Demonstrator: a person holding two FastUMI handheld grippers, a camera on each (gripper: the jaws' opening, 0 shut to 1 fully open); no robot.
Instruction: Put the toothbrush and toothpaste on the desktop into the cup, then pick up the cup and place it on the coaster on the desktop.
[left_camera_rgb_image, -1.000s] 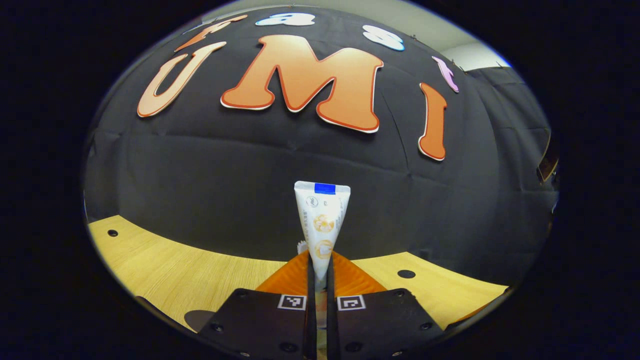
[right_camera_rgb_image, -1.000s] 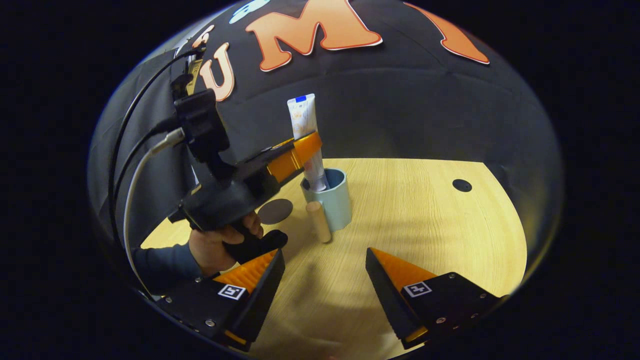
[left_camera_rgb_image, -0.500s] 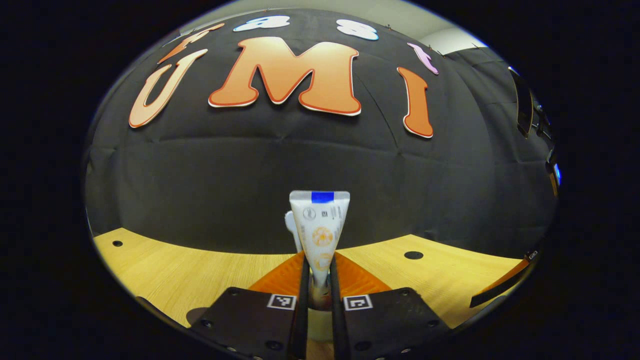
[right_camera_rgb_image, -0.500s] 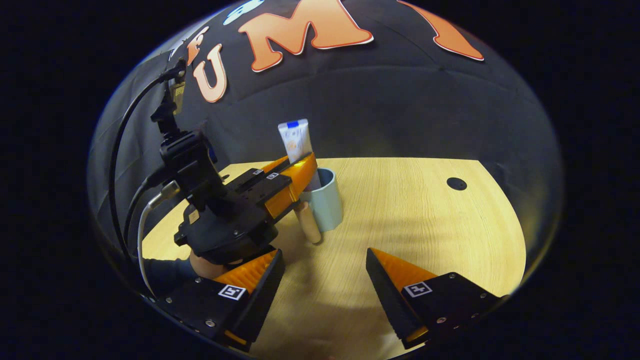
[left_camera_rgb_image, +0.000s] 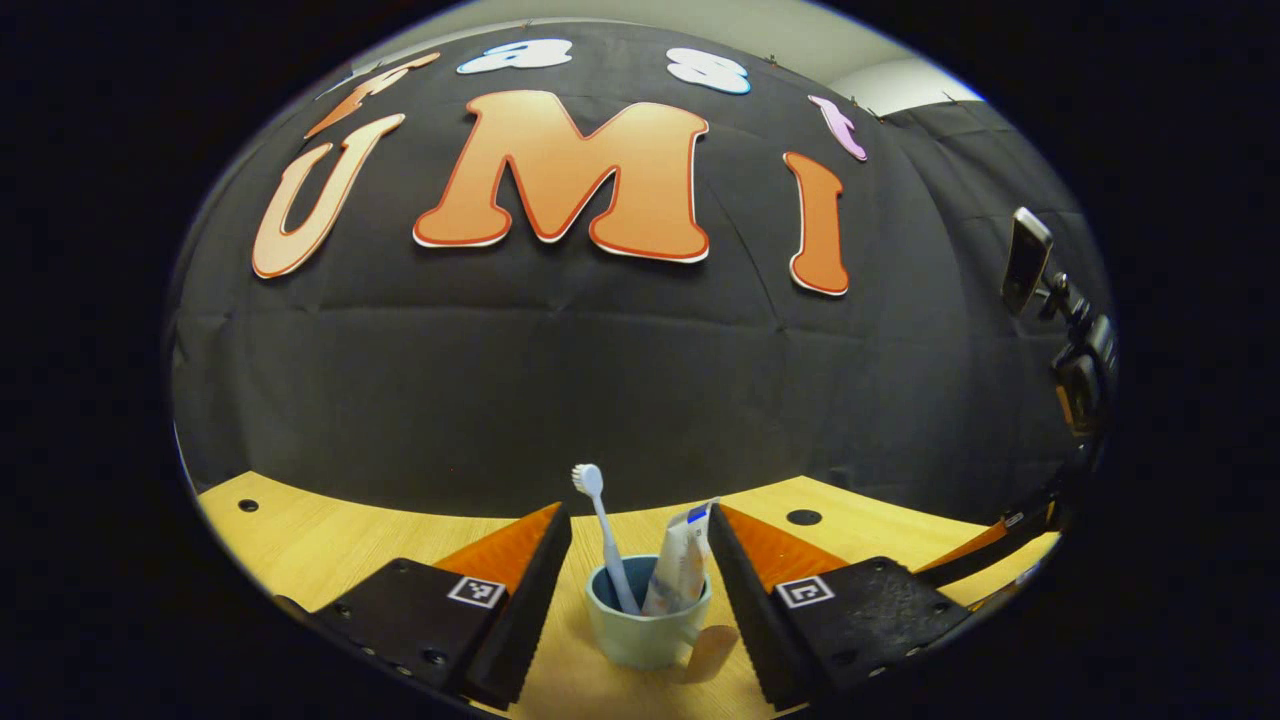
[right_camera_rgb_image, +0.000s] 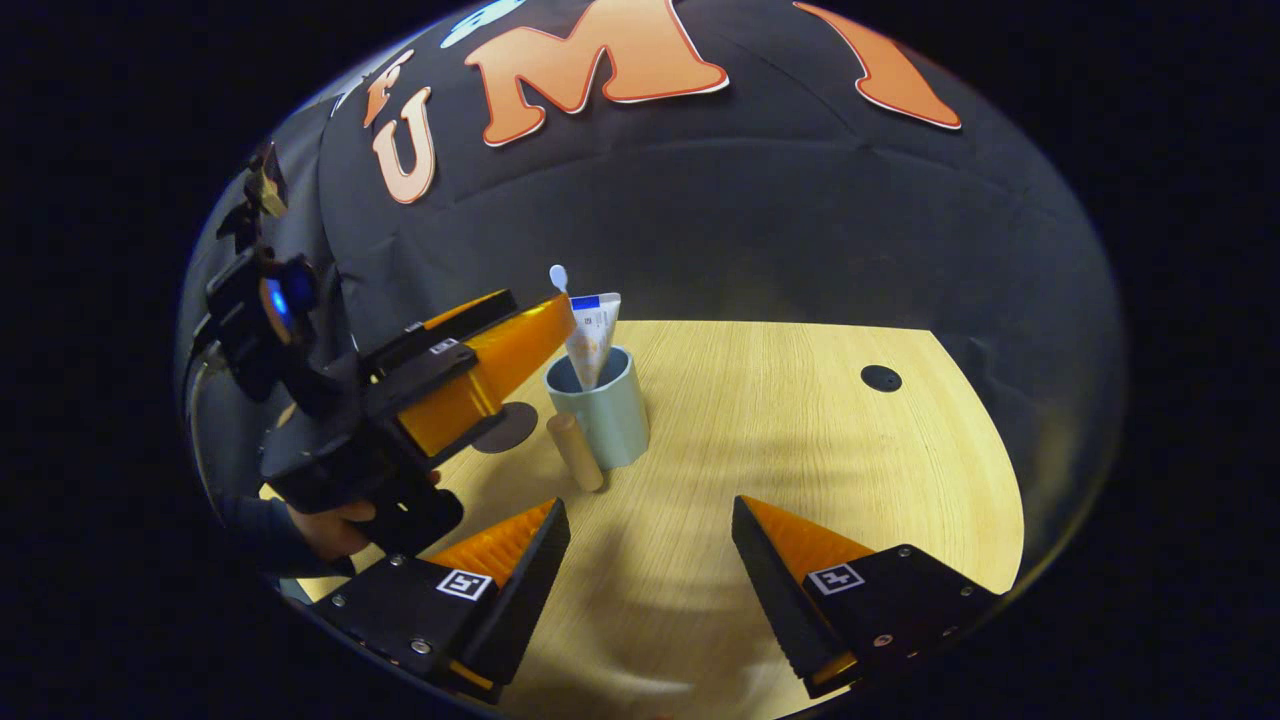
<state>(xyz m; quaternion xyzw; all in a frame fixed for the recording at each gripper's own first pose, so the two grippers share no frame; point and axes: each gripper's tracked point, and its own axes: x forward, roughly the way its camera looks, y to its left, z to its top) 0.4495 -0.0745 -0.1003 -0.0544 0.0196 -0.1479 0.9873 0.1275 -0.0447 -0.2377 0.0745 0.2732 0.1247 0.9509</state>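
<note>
Wooden desktop (right_camera_rgb_image: 800, 450), cup (right_camera_rgb_image: 600, 410) hiding toothpaste's (right_camera_rgb_image: 592, 335) base

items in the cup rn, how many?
2. The toothbrush stands on the left side of the cup, the toothpaste leans on the right. Cup bottom is hidden.

Left tongs (left_camera_rgb_image: 638, 560) spread wide, gripping nothing; right tongs (right_camera_rgb_image: 650, 545) spread wide, level; hand (right_camera_rgb_image: 335, 528) grips left handle.

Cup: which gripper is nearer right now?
Left. The left gripper hangs open just above the cup, fingers either side. The right gripper sits back, bare desktop between.
</note>
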